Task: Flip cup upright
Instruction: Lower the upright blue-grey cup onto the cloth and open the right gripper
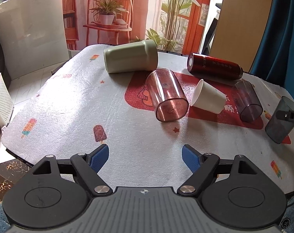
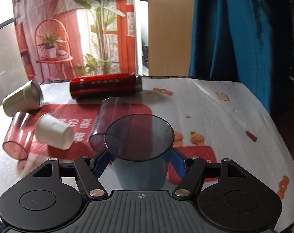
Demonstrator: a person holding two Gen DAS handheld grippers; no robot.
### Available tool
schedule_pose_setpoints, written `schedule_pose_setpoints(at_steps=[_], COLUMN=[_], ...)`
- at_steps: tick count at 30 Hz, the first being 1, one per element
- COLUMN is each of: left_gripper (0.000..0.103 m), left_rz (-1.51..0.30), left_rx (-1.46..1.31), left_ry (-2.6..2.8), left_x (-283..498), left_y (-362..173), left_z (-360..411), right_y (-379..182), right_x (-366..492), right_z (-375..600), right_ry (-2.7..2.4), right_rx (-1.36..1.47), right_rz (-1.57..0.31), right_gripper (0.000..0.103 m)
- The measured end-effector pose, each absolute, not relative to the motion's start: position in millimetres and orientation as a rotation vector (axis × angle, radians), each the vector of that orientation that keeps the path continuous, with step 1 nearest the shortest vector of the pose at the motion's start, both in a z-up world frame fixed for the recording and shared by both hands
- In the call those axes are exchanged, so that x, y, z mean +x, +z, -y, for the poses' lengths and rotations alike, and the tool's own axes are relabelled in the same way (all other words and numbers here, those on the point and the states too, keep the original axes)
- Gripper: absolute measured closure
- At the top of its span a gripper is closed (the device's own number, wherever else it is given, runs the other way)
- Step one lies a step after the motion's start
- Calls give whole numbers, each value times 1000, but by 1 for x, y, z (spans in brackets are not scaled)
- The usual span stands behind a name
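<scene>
My right gripper (image 2: 139, 160) is shut on a dark smoky-grey tumbler (image 2: 140, 165), its flat closed end facing me; the same tumbler shows tilted at the right edge of the left wrist view (image 1: 281, 122). My left gripper (image 1: 145, 154) is open and empty over the cloth. Lying on their sides are a pink clear cup (image 1: 166, 97), a white paper cup (image 1: 208, 97), a purple clear cup (image 1: 247, 102), a green mug (image 1: 130, 58) and a red flask (image 1: 215, 66).
The table wears a white cloth (image 1: 69, 101) with a red mat (image 1: 139, 95). A white basket (image 1: 0, 101) stands on the floor at the left. A blue curtain (image 2: 230, 29) and a wooden panel (image 2: 170, 27) stand behind the table.
</scene>
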State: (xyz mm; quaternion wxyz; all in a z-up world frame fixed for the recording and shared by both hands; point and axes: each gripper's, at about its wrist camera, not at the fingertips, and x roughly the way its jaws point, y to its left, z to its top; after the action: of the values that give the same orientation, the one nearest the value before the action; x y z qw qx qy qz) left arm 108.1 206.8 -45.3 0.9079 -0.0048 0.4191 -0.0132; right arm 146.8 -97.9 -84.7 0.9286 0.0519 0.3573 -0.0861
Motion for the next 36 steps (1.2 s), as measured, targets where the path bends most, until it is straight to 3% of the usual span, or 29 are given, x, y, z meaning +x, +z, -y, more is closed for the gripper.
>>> schedule_pose_setpoints(at_steps=[13, 23, 30, 34, 36], left_gripper=[19, 19, 18, 12, 8], left_rz=[-868, -869, -852, -835, -832], left_rx=[21, 24, 23, 34, 49], left_ry=[-9, -2, -4, -5, -7], left_x=[109, 109, 108, 107, 108], left_y=[-44, -43, -39, -32, -29], left_z=[-201, -200, -199, -196, -192], right_y=[-104, -113, -106, -97, -91], right_x=[230, 246, 229, 212, 203], right_z=[138, 142, 141, 135, 130], right_ry=[-175, -165, -182, -197, -199], right_rx=[59, 103, 130, 124, 122], right_rz=[-749, -744, -737, -740, -740], right_gripper=[38, 38, 17, 0, 0])
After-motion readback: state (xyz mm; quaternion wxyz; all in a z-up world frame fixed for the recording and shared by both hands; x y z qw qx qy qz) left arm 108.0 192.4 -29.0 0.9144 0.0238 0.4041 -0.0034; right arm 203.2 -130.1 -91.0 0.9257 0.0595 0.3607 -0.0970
